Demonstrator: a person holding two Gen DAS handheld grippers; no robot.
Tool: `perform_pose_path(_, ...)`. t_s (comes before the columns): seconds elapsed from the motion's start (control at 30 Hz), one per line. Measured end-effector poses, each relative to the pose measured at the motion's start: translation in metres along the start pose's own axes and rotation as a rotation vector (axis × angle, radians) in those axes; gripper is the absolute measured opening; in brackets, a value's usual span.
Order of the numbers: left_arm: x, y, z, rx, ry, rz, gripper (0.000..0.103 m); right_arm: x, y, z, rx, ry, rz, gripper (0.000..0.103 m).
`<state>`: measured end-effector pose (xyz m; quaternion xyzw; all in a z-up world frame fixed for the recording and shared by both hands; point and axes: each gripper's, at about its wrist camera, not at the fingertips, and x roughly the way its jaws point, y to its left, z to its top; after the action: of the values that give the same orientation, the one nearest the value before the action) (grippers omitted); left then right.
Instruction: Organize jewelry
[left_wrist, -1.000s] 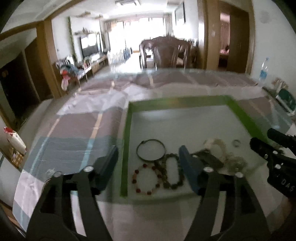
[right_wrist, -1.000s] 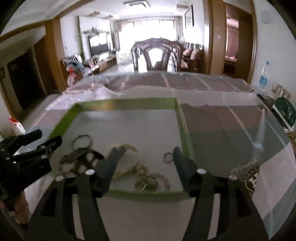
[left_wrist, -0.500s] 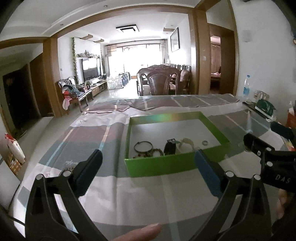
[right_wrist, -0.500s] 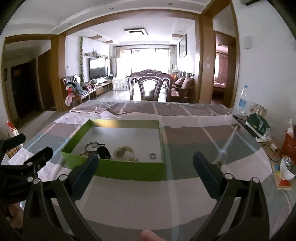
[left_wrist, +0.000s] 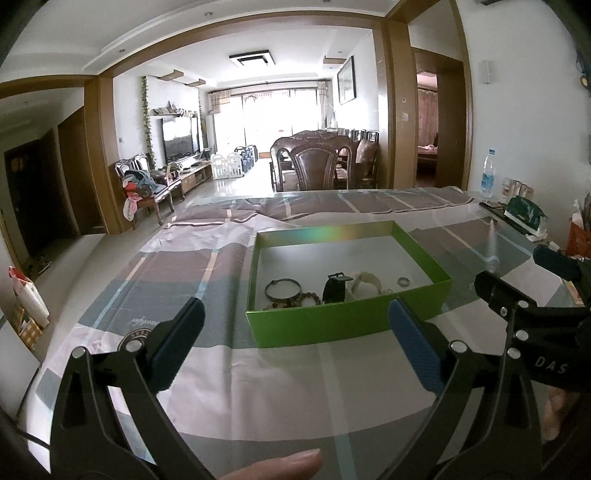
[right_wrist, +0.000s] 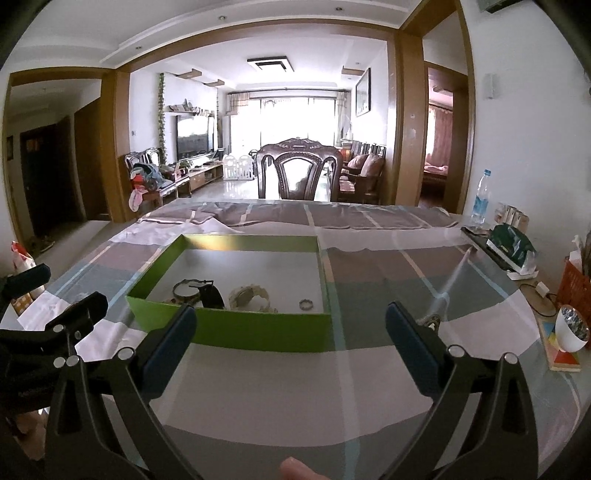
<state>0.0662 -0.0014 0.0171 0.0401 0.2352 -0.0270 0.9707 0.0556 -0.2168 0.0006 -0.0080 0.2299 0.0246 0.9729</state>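
While both wide | left gripper (left_wrist: 295, 328) & right gripper (right_wrist: 290, 326) short of box (left_wrist: 347, 325) rim

Cloth-covered table (left_wrist: 229, 373) bearing green box (left_wrist: 332, 325), bottle (left_wrist: 487, 179)

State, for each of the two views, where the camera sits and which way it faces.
Left wrist view: sits on the left gripper, faces forward across the table at the green box; shows its own open fingers, a fingertip, the right gripper at the right edge.
Right wrist view: sits on the right gripper, faces the same way; box left of centre, left gripper at left edge.
Shared: box, jewelry, chair.
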Motion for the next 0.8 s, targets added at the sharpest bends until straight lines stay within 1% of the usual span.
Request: perform_pose_path(0.8,-0.0007,0.0005,-0.0002,0.0,0.003,0.0,0.099,0.0013,0.0009,0.0002,-0.002,0.002,0.0,0.1)
